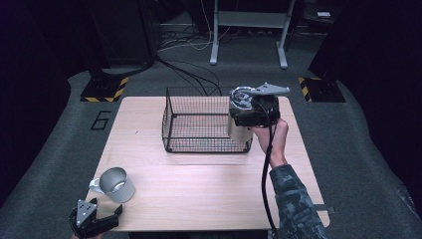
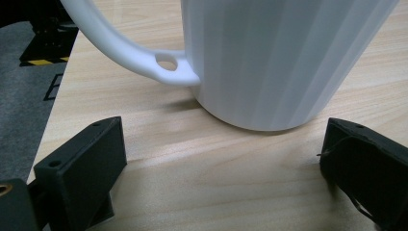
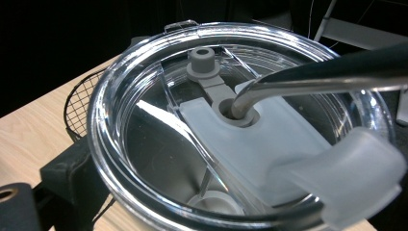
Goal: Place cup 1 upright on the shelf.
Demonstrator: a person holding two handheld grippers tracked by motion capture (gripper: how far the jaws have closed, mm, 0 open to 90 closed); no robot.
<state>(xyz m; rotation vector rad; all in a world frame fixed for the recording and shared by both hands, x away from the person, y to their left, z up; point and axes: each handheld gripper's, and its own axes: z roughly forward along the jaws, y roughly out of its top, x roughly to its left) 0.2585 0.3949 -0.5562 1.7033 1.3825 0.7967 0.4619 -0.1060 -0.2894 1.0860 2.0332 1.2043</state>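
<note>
A steel tumbler (image 1: 239, 130) with a clear lid (image 3: 144, 120) and a bent metal straw (image 3: 327, 79) hangs at the right end of the black wire basket (image 1: 199, 119). My right gripper (image 1: 244, 117) is shut on it from the right, and one of its fingers (image 3: 72, 168) shows beside the lid. I cannot tell whether the tumbler's base is inside the basket. A white mug (image 1: 117, 184) stands upright near the table's front left corner, its handle to the left. My left gripper (image 1: 103, 213) is open just in front of the mug (image 2: 284, 62), jaws wide apart and not touching it.
The light wooden table (image 1: 209, 184) has bare room between the mug and the basket. A person's right hand and camouflage sleeve (image 1: 293, 199) reach in over the front right. Grey floor, cables and a stand's legs (image 1: 249, 45) lie beyond the table.
</note>
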